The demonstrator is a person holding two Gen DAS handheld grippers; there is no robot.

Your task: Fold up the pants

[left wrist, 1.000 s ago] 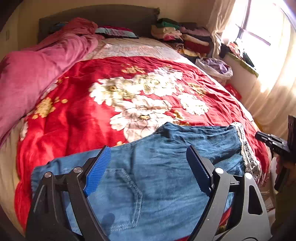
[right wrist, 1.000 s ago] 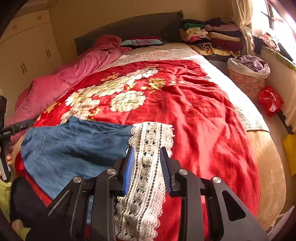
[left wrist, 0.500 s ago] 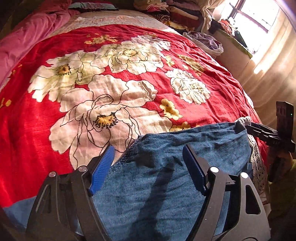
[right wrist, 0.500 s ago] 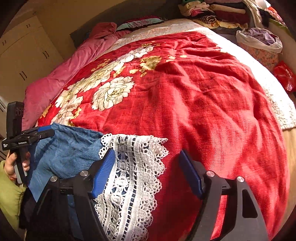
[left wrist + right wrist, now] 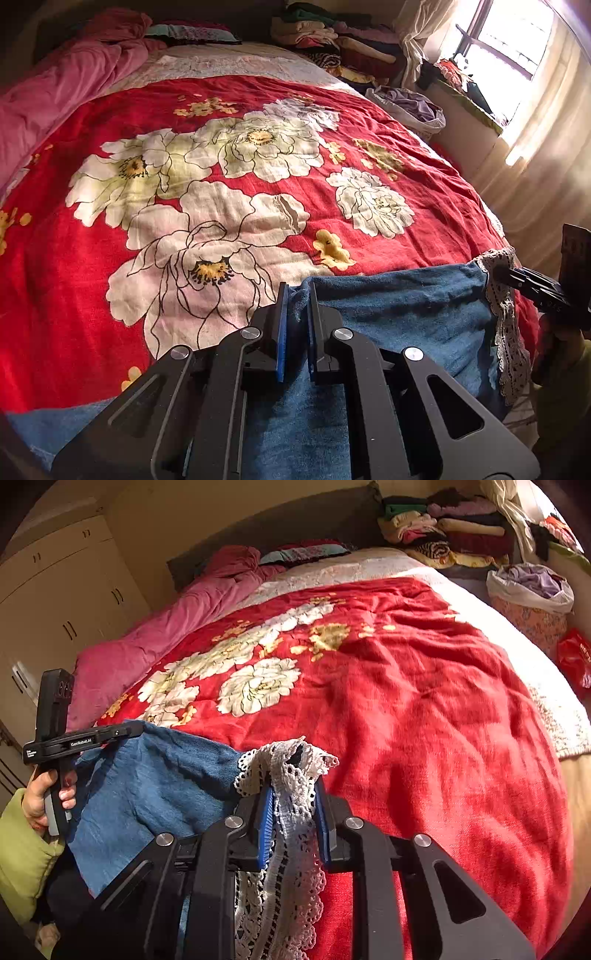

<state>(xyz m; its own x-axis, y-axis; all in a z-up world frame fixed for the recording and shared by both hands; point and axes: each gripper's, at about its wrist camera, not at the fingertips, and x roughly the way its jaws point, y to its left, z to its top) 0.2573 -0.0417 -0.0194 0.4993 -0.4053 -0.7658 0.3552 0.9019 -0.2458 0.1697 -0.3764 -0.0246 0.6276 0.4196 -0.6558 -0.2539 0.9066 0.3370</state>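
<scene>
Left gripper has just closed, fingers pinching the top edge of the blue pants; denim runs back between the fingers and off to their right. Right gripper has also just closed, clamped on the white lace hem bunched between its pads. Pants hang stretched between both grippers over the near edge of the red floral blanket, which spreads beyond the fingertips

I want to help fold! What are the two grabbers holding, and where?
Both hold the pants: the left gripper pinches the blue denim edge, the right gripper pinches the white lace trim.
</scene>
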